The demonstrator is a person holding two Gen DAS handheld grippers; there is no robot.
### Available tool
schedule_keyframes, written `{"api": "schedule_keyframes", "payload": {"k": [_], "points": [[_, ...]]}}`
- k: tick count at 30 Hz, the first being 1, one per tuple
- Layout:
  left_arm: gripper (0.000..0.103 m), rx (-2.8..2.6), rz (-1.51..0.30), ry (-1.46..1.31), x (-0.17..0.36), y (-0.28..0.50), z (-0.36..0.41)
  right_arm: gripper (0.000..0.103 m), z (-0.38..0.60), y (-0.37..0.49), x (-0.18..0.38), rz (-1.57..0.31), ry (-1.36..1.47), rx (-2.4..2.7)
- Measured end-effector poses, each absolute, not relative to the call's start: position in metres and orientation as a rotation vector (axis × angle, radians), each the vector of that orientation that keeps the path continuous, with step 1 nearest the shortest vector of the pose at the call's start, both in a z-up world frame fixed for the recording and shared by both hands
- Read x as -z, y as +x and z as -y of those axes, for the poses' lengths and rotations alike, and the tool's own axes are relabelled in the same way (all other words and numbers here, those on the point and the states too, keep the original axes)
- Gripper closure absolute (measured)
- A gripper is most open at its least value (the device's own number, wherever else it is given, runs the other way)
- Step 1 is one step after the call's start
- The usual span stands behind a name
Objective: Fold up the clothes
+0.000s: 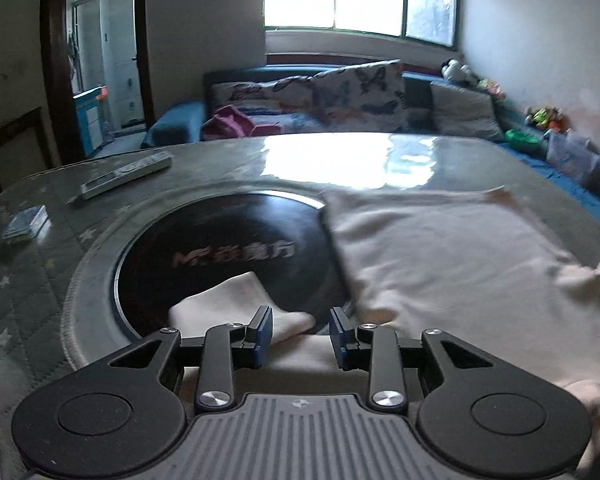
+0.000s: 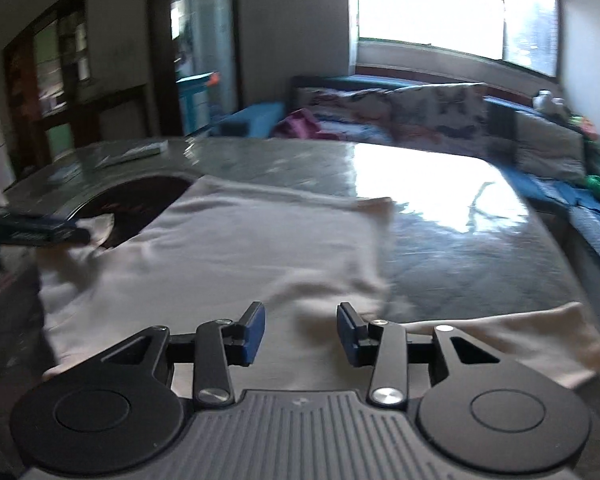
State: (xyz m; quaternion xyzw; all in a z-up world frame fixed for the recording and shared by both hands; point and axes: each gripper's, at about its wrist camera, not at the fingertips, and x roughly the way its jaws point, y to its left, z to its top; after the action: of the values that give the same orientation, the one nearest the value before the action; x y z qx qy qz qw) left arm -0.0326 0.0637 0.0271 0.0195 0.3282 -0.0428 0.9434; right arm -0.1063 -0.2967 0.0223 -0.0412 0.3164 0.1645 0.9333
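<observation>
A cream-white garment (image 1: 452,264) lies spread on the table, its body flat and one sleeve (image 1: 240,304) folded out over the dark round plate. My left gripper (image 1: 300,330) stands open just above that sleeve's end, nothing between its fingers. In the right wrist view the same garment (image 2: 236,248) covers the near table, its other sleeve (image 2: 540,340) stretched to the right. My right gripper (image 2: 300,330) hovers open over the garment's near edge. The left gripper (image 2: 40,230) shows as a dark shape at the left of that view.
A dark round plate (image 1: 220,248) with lettering is set in the quilted table top (image 1: 40,280). A white remote (image 1: 126,174) and a small blue box (image 1: 24,222) lie at the far left. A sofa with cushions (image 1: 340,96) runs behind the table.
</observation>
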Motion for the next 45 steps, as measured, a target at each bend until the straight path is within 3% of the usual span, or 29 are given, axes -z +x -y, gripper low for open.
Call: {"api": "schedule_keyframes", "payload": {"k": [7,8,10,13,21,30,33,39,45], "points": [[0.069,0.077,-0.694,0.074,-0.011,-0.023,-0.067,0.063,0.274,-0.103,-0.006,-0.707,-0.127,-0.388],[0.071,0.076,-0.689,0.072,-0.011,-0.022,-0.068,0.063,0.272,-0.103,-0.003,-0.715,-0.133,-0.390],[0.096,0.068,-0.671,0.041,-0.014,-0.022,-0.075,0.063,0.269,-0.104,0.002,-0.730,-0.145,-0.395],[0.098,0.044,-0.635,-0.007,-0.020,-0.024,-0.087,0.062,0.269,-0.106,0.005,-0.736,-0.153,-0.397],[0.098,-0.174,-0.540,-0.145,-0.044,-0.039,-0.151,0.062,0.271,-0.107,0.002,-0.740,-0.164,-0.396],[0.098,-0.326,-0.612,-0.221,-0.027,-0.051,-0.198,0.058,0.269,-0.106,0.002,-0.740,-0.174,-0.394],[0.097,-0.347,-0.649,-0.216,-0.017,-0.053,-0.199,0.056,0.269,-0.106,0.002,-0.741,-0.179,-0.394],[0.085,-0.374,-0.649,-0.211,-0.024,-0.060,-0.187,0.053,0.268,-0.105,0.002,-0.742,-0.185,-0.395],[0.085,-0.121,-0.651,-0.215,-0.033,-0.065,-0.134,0.052,0.267,-0.105,0.002,-0.742,-0.184,-0.395]]}}
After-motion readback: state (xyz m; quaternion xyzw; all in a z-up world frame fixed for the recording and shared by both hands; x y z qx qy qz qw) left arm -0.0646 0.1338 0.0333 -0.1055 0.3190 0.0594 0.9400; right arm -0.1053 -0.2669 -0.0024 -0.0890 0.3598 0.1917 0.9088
